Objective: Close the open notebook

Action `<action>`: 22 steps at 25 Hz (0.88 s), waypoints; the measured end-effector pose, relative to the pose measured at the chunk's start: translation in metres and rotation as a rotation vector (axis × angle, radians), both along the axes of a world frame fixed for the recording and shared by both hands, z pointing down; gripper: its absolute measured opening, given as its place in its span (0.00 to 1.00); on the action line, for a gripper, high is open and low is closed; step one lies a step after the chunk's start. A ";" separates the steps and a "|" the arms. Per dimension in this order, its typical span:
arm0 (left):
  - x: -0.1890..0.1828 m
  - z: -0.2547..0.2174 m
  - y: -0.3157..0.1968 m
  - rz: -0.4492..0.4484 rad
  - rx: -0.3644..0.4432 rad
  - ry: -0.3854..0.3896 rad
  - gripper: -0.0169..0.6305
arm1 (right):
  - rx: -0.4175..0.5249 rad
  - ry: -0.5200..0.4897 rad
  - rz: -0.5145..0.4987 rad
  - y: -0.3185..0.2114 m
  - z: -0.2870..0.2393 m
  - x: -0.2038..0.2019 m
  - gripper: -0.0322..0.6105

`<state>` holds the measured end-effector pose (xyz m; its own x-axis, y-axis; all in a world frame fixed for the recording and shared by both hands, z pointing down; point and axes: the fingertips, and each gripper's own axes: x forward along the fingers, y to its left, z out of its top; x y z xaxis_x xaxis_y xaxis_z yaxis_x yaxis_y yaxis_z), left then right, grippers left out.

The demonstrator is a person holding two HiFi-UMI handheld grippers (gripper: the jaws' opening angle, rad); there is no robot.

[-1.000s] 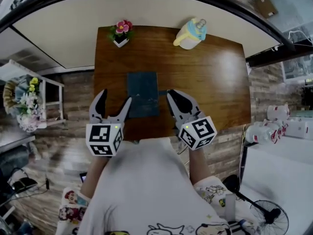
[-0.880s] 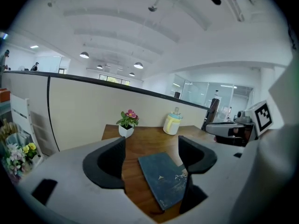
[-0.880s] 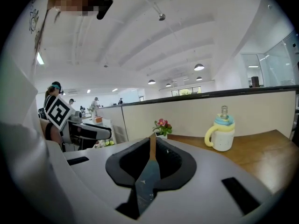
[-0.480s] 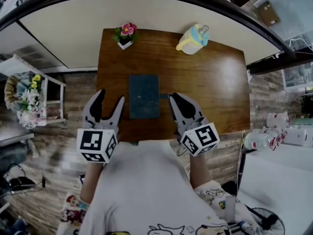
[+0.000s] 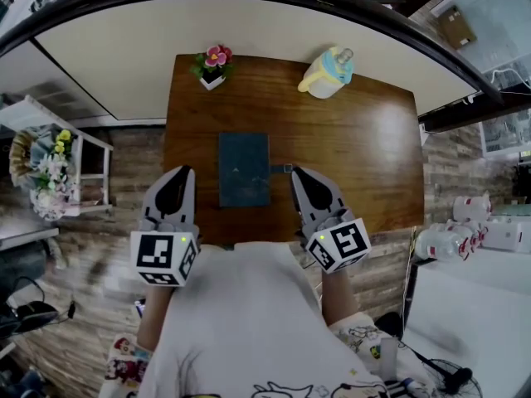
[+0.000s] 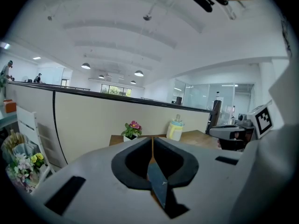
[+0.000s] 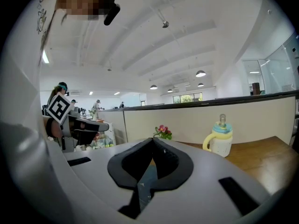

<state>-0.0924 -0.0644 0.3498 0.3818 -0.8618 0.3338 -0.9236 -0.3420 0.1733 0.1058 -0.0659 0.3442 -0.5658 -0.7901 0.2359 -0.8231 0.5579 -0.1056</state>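
The dark blue notebook (image 5: 244, 169) lies shut and flat on the brown wooden table (image 5: 365, 139), near its front edge. My left gripper (image 5: 179, 174) hovers to the left of the notebook, apart from it. Its jaws have just been closing and now meet with nothing between them. My right gripper (image 5: 297, 175) sits to the right of the notebook, close to a small dark tab at the book's right edge. Its jaws have also closed the last bit and are shut on nothing. Both gripper views show the notebook (image 6: 157, 183) (image 7: 146, 181) only as a sliver below the touching jaws.
A small potted flower (image 5: 212, 61) stands at the table's far left, and a yellow-and-blue handled bottle (image 5: 328, 70) at the far middle. A cream partition wall runs behind the table. A white rack with flowers (image 5: 50, 168) stands on the floor to the left.
The left gripper's jaws went from wide open to shut, and it drew back from the notebook's left edge. The right gripper stayed in place and closed its small gap.
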 end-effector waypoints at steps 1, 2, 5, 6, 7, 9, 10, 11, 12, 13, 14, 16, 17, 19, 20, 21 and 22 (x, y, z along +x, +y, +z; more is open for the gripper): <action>0.001 0.000 0.000 0.002 0.001 0.008 0.04 | 0.002 0.001 0.002 0.000 0.000 0.000 0.05; 0.002 -0.001 0.000 0.004 0.002 0.015 0.04 | 0.003 0.001 0.006 -0.001 0.000 0.001 0.05; 0.004 -0.001 -0.002 0.015 0.003 0.026 0.03 | 0.006 -0.006 0.017 -0.003 -0.001 0.004 0.05; 0.004 0.000 -0.002 0.018 0.003 0.027 0.03 | 0.006 -0.009 0.021 -0.004 -0.001 0.005 0.05; 0.005 0.000 -0.003 0.019 0.002 0.027 0.03 | 0.006 -0.012 0.024 -0.005 -0.001 0.006 0.05; 0.005 0.001 -0.004 0.022 0.000 0.026 0.03 | 0.004 -0.012 0.029 -0.006 -0.001 0.008 0.05; 0.005 0.001 -0.004 0.023 0.000 0.024 0.03 | 0.002 -0.009 0.032 -0.006 0.000 0.009 0.05; 0.005 0.001 -0.004 0.024 0.001 0.022 0.03 | 0.001 -0.006 0.033 -0.007 0.000 0.009 0.05; 0.004 0.001 -0.005 0.025 0.001 0.020 0.03 | -0.001 -0.004 0.034 -0.007 0.000 0.010 0.05; 0.004 0.001 -0.006 0.027 0.001 0.018 0.03 | -0.002 -0.002 0.034 -0.008 0.000 0.009 0.05; 0.004 0.002 -0.007 0.029 0.000 0.017 0.03 | -0.003 0.001 0.033 -0.009 0.000 0.009 0.05; 0.002 0.003 -0.008 0.032 -0.003 0.015 0.03 | -0.004 0.007 0.031 -0.009 0.001 0.007 0.05; 0.002 0.003 -0.008 0.033 -0.004 0.014 0.03 | -0.005 0.009 0.030 -0.009 0.001 0.006 0.05; 0.000 0.004 -0.008 0.034 -0.005 0.014 0.03 | -0.005 0.011 0.031 -0.009 0.000 0.005 0.05; -0.001 0.004 -0.008 0.034 -0.005 0.014 0.03 | -0.006 0.012 0.033 -0.009 0.000 0.005 0.05; -0.001 0.004 -0.009 0.036 -0.005 0.014 0.03 | -0.006 0.012 0.035 -0.009 0.001 0.005 0.05; -0.001 0.005 -0.009 0.037 -0.005 0.014 0.03 | -0.007 0.013 0.037 -0.008 0.001 0.004 0.05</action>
<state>-0.0935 -0.0730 0.3545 0.4183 -0.8451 0.3329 -0.9077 -0.3752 0.1880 0.1103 -0.0742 0.3451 -0.5333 -0.8084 0.2492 -0.8443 0.5267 -0.0985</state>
